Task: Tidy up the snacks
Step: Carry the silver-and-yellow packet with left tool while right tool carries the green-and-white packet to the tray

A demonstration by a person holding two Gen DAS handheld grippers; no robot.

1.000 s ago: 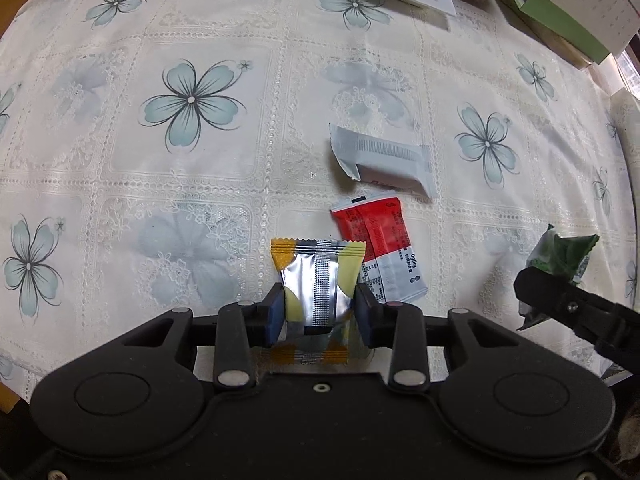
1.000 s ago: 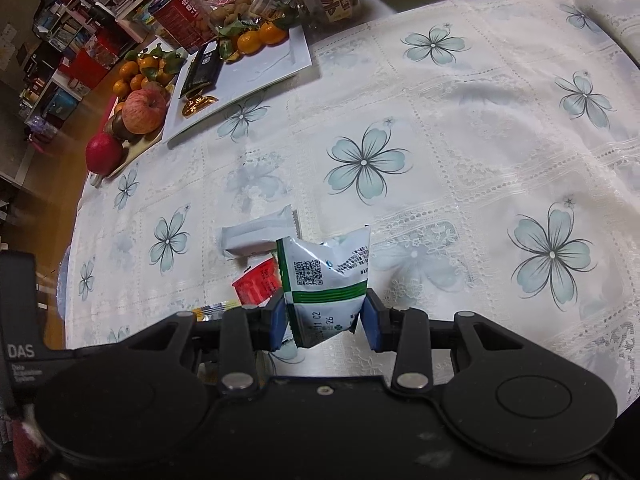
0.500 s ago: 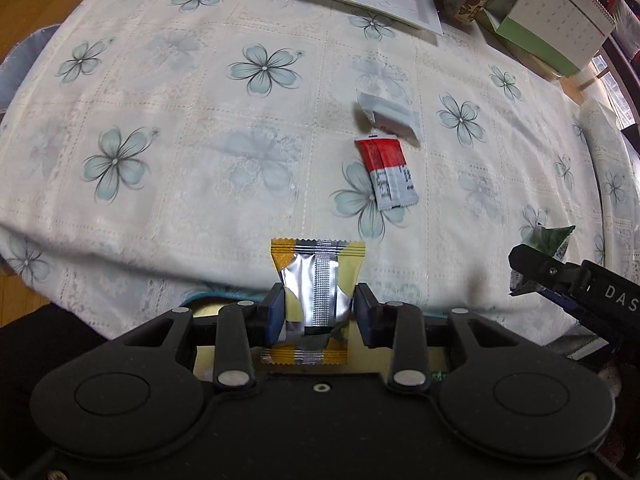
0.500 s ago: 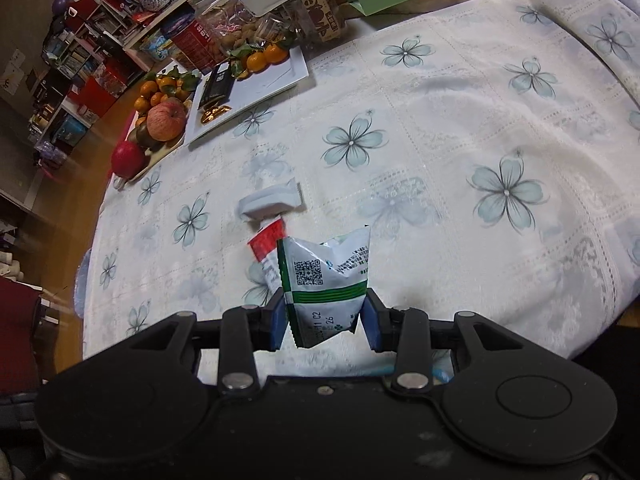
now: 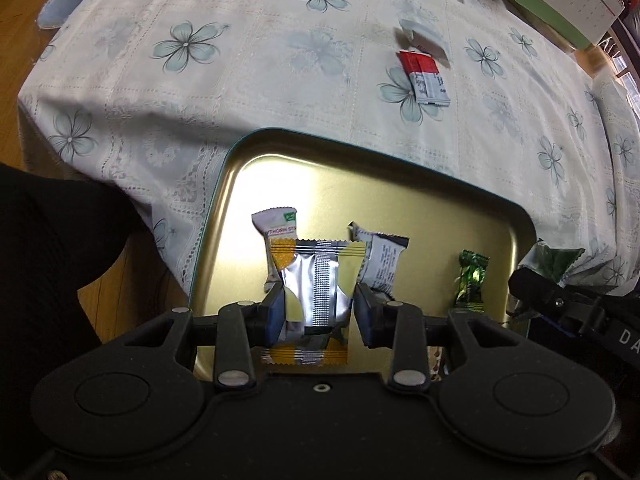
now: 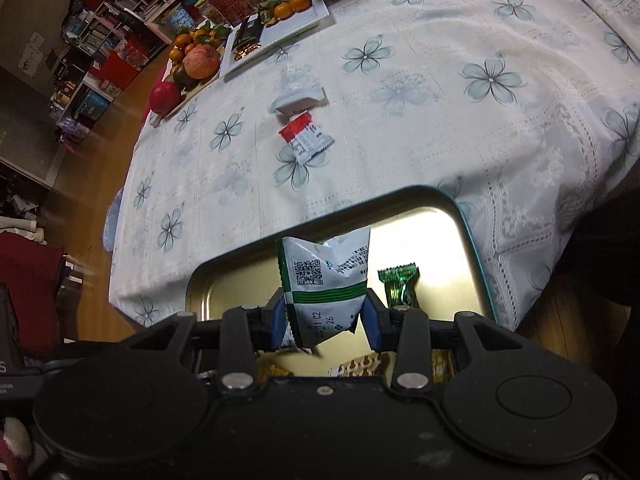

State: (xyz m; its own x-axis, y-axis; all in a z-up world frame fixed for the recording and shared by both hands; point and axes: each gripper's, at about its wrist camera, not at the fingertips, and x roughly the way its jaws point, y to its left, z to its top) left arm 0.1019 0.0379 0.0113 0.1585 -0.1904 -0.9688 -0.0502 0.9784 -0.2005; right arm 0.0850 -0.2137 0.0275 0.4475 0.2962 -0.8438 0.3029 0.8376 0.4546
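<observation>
My left gripper [image 5: 318,314] is shut on a yellow-and-silver snack packet [image 5: 316,280] and holds it over a gold metal tin [image 5: 224,184] below the table edge. In the tin lie a white-and-yellow packet [image 5: 278,228], a white-and-black packet [image 5: 380,258] and a green candy [image 5: 472,280]. My right gripper [image 6: 325,326] is shut on a green-and-white packet [image 6: 326,276] above the same tin [image 6: 468,232], near the green candy [image 6: 400,286]. A red-and-white packet [image 5: 424,78] and a white packet [image 5: 424,36] lie on the floral tablecloth.
The floral tablecloth [image 5: 248,64] hangs over the table's near edge. Fruit trays [image 6: 196,64] and a white plate [image 6: 280,24] stand at the far side. A green calendar box [image 5: 560,4] stands at the back right. The right gripper shows at the left view's right edge [image 5: 560,300].
Both grippers have pulled back from the table with their packets and now hang over the gold tin, which has come into view. The table packets look farther away.
</observation>
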